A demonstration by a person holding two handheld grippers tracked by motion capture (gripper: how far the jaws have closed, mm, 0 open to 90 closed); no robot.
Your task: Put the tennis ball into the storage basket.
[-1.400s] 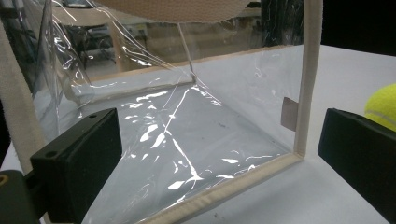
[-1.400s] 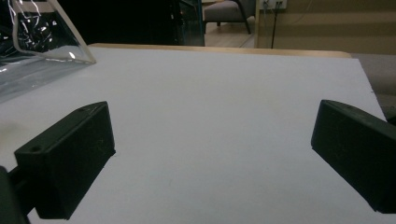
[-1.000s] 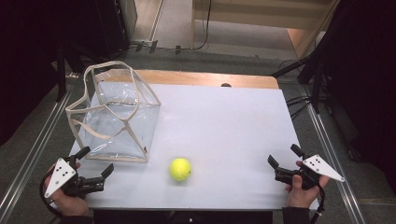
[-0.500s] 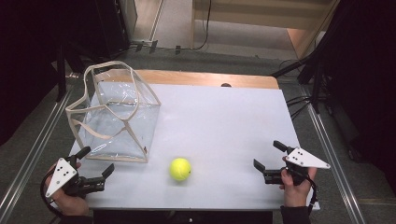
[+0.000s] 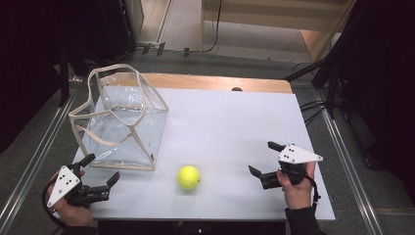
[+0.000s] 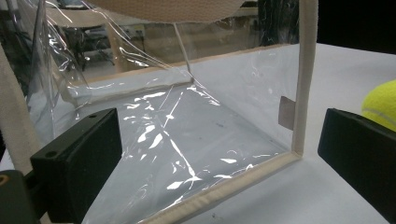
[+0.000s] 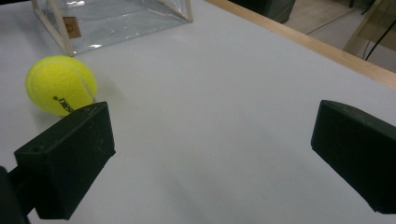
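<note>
Gaping wide and empty, the right claw (image 5: 263,160) hovers low over the white bench (image 5: 230,122), its jaws turned toward the tennis ball (image 5: 189,177), which lies free on the bench near its front edge, some way from both claws. The left claw (image 5: 102,170), also spread wide and holding nothing, sits just in front of the clear tote bag (image 5: 122,122). Judging by this, nothing is grasped yet; picking up the ball and bagging it remain.

Lab-like recording room: floor rails (image 5: 29,161), trailing cables (image 5: 313,105), dark surroundings.
</note>
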